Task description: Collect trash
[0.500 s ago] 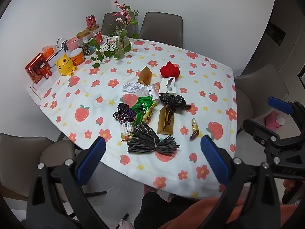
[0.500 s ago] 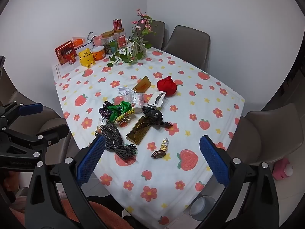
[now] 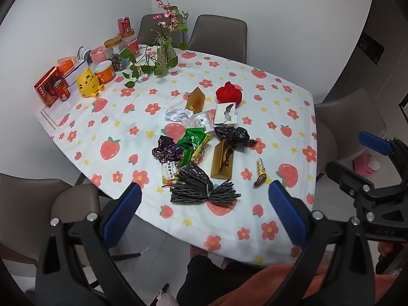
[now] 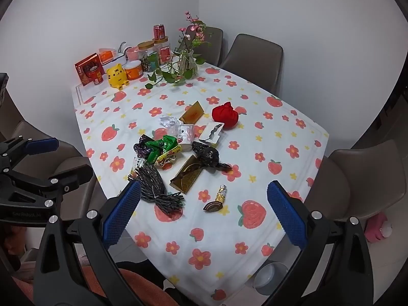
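A heap of trash lies mid-table on the strawberry tablecloth (image 3: 114, 117): a black shredded-paper bundle (image 3: 201, 188) (image 4: 158, 191), a gold box tray (image 3: 222, 162) (image 4: 188, 176), a crumpled black bag (image 3: 234, 135) (image 4: 209, 155), green (image 3: 192, 140) and purple (image 3: 165, 150) wrappers, and a gold candy wrapper (image 3: 260, 172) (image 4: 219, 199). Further back are a red cloth bundle (image 3: 228, 94) (image 4: 225, 116) and a white card insert (image 3: 225, 113). My left gripper (image 3: 204, 211) (image 4: 58, 159) and right gripper (image 4: 204, 214) (image 3: 357, 155) hover above the near table edge, both open and holding nothing.
A flower vase (image 3: 165, 53), jars, a red can, a yellow tiger figure (image 3: 88, 81) and a red box (image 3: 49, 89) crowd the far left corner. Grey chairs ring the table. A small round bin (image 4: 267, 278) stands on the floor at the near right corner.
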